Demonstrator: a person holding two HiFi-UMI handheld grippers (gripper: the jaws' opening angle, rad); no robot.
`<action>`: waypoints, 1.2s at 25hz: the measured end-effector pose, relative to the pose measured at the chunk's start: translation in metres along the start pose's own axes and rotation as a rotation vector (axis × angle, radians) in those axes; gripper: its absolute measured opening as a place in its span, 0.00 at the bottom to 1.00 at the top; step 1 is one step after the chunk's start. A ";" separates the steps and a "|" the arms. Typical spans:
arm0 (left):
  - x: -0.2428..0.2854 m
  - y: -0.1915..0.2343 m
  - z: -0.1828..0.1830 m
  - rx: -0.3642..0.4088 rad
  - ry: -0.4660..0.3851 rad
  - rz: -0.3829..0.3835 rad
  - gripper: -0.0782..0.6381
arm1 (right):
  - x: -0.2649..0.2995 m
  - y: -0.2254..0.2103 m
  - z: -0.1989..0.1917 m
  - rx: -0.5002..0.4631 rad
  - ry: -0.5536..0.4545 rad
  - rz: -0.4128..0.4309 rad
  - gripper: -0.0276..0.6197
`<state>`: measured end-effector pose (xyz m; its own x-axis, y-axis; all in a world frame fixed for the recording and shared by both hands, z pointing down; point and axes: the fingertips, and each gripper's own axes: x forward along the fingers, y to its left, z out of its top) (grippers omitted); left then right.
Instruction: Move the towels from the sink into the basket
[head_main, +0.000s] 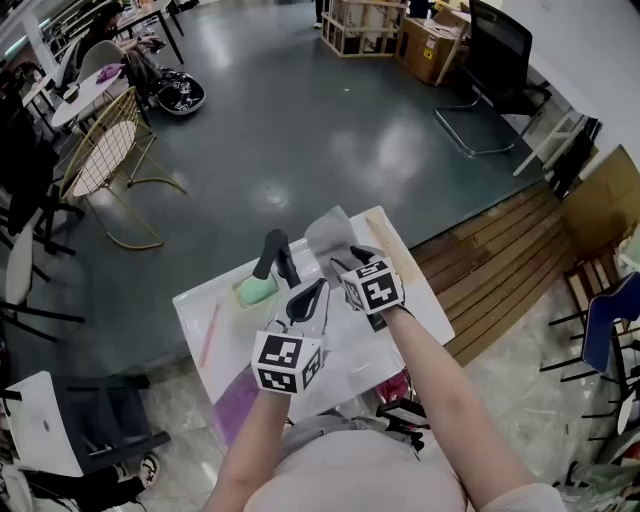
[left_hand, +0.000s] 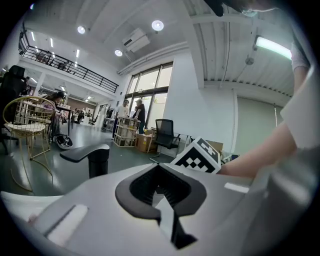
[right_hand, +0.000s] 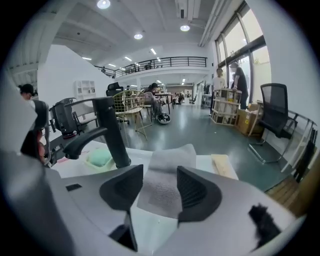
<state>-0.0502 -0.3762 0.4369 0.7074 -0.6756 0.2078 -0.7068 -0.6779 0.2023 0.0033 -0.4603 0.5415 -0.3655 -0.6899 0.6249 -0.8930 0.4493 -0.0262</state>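
A grey towel lies draped over the far edge of the white sink unit, just right of the black faucet. My right gripper is open right at the towel. In the right gripper view the towel shows in the gap of the right gripper, and its pads do not press on it. My left gripper hovers over the sink beside it. In the left gripper view the left gripper is shut with nothing in it. No basket is clearly in view.
A green sponge sits in a dish left of the faucet. A pale wooden strip lies along the unit's right edge. Something purple shows at the near left corner. A wire chair and an office chair stand on the floor beyond.
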 end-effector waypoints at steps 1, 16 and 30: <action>0.000 0.001 -0.001 -0.001 0.001 0.001 0.11 | 0.004 -0.002 -0.001 -0.004 0.014 -0.003 0.37; 0.003 0.006 -0.010 -0.004 0.037 0.005 0.11 | 0.059 -0.023 -0.021 -0.020 0.208 -0.027 0.37; 0.007 0.004 -0.014 0.002 0.052 0.014 0.11 | 0.062 -0.034 -0.027 -0.018 0.228 -0.072 0.09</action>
<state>-0.0481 -0.3791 0.4522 0.6962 -0.6692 0.2597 -0.7166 -0.6690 0.1973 0.0178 -0.5029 0.6017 -0.2305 -0.5753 0.7848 -0.9089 0.4153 0.0376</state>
